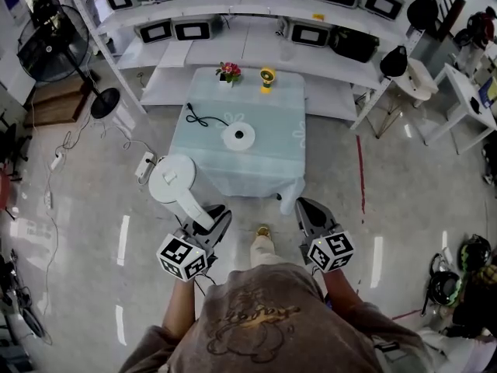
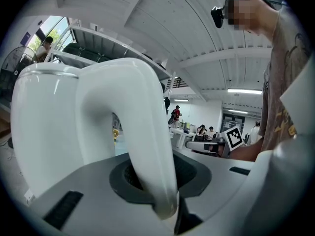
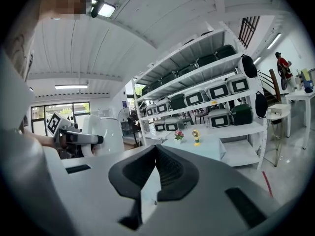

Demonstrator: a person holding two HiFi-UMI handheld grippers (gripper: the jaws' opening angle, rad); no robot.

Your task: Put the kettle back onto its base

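A white kettle [image 1: 172, 179] hangs in the air over the floor, left of the table's near corner. My left gripper [image 1: 217, 214] is shut on its curved handle [image 2: 147, 146], and the kettle body [image 2: 49, 132] fills the left of the left gripper view. The round white base [image 1: 238, 136] lies in the middle of the pale blue table [image 1: 272, 107], with its black cord [image 1: 203, 118] trailing left. My right gripper [image 1: 309, 212] is level with the left one, short of the table, shut with nothing in it [image 3: 152, 181]. In the right gripper view the kettle [image 3: 101, 132] shows at the left.
A small flower pot [image 1: 228, 72] and a yellow toy fan [image 1: 267, 77] stand at the table's far edge. White shelves [image 1: 256, 22] with cases run behind. A standing floor fan [image 1: 58, 49] and a power strip [image 1: 145, 165] are on the floor to the left.
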